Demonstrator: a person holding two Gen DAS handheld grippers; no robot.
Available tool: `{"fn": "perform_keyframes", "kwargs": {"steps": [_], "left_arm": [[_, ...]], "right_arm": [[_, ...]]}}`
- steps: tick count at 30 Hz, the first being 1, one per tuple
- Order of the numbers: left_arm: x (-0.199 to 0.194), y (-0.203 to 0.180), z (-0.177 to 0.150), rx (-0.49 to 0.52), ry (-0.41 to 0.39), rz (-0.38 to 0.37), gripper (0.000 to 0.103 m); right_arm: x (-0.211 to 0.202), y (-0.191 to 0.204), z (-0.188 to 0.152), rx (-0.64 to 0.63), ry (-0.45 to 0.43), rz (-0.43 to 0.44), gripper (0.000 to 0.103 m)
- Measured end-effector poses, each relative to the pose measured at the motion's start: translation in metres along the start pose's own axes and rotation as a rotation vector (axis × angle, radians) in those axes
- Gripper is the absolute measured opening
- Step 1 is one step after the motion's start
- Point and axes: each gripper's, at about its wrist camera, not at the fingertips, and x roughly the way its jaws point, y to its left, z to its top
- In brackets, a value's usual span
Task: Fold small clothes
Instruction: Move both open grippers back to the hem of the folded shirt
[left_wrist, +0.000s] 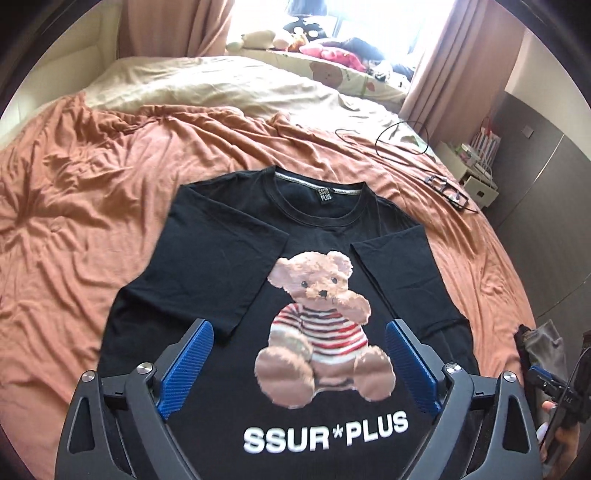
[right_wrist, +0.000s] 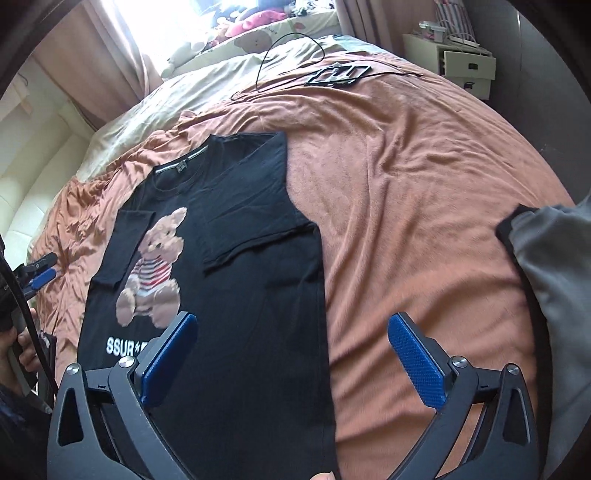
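we judge the black t-shirt (left_wrist: 221, 266) light, limp and easily creased, so with both the left gripper (left_wrist: 298, 363) and right gripper (right_wrist: 291, 354) wide open and empty, we would pinch its hem corners.

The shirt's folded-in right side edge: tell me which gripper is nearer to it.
Right. The right gripper hangs open straddling that edge of the black shirt. The left gripper is open over the bear print, further in.

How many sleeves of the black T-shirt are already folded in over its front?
2. One sleeve lies folded across the bear print's left side in the left wrist view; the other sleeve lies folded in from the right. No hidden ones.
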Motion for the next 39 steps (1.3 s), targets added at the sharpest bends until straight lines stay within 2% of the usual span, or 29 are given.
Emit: {"fn": "perform_keyframes", "kwargs": {"steps": [11, 21, 24, 32, 36, 39], "left_arm": [[-0.079, 0.023, -0.043, 0.064, -0.046, -0.031, 0.095], [-0.130, 0.059, -0.100, 0.074, -0.067, -0.041, 0.095], [-0.150, 0.070, -0.118, 0.090, -0.084, -0.049, 0.095], [-0.200, 0.116, -0.164, 0.064, -0.119, -0.043, 0.095], [-0.219, 0.140, -0.187, 0.020, -0.127, -0.043, 0.095], [-0.235, 0.153, -0.205, 0.018, -0.146, -0.041, 0.095]], "right_arm": [[-0.069, 0.005, -0.055, 0.009, -0.105, 0.031, 0.103], [-0.102, -0.001, -0.104, -0.016, -0.123, 0.043, 0.103], [-0.113, -0.003, -0.116, -0.022, -0.121, 0.044, 0.098], [-0.154, -0.009, -0.152, -0.025, -0.141, 0.068, 0.096], [-0.172, -0.008, -0.173, -0.043, -0.151, 0.072, 0.081], [-0.184, -0.010, -0.189, -0.050, -0.155, 0.069, 0.080]]}}
